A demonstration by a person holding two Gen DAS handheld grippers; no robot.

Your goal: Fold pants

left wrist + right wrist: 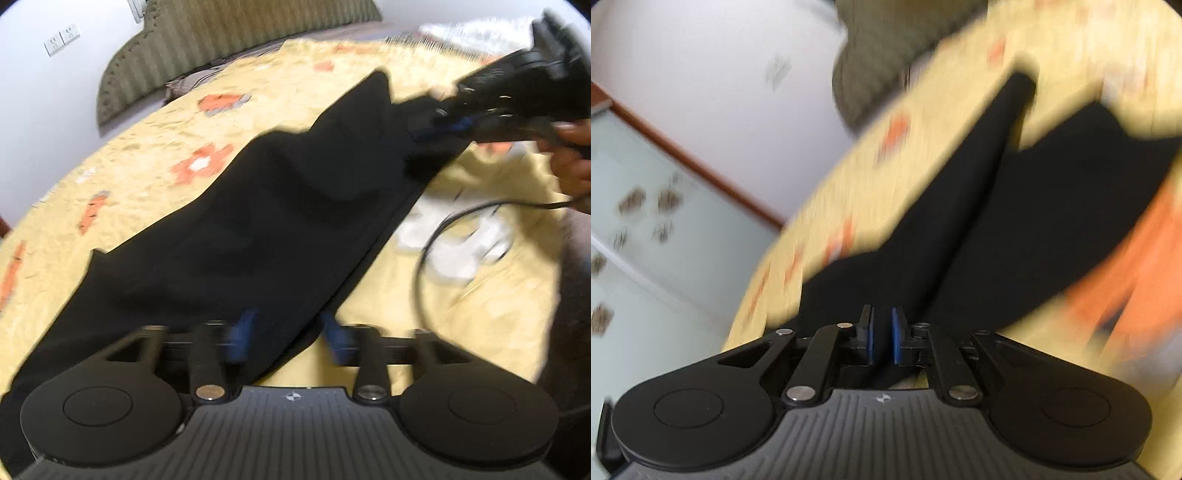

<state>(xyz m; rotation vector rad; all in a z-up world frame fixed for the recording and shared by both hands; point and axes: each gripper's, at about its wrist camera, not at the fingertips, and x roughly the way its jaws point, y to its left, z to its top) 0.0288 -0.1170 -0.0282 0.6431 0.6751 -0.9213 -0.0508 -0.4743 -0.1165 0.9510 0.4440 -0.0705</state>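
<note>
Black pants (236, 229) lie stretched across a yellow bedspread (147, 155) with orange flowers. My left gripper (286, 332) is open, its blue pads wide apart on either side of the near end of the pants. My right gripper (439, 125) shows at the upper right of the left wrist view, pinching the far end of the pants. In the blurred right wrist view the right gripper (882, 332) has its blue pads close together with black cloth (960, 206) between and beyond them.
A striped olive headboard (221, 40) and a white wall with sockets (62, 38) stand behind the bed. White cloth (458, 240) and a black cable (436, 229) lie to the right of the pants. An orange patch (1126, 273) shows at the right of the right wrist view.
</note>
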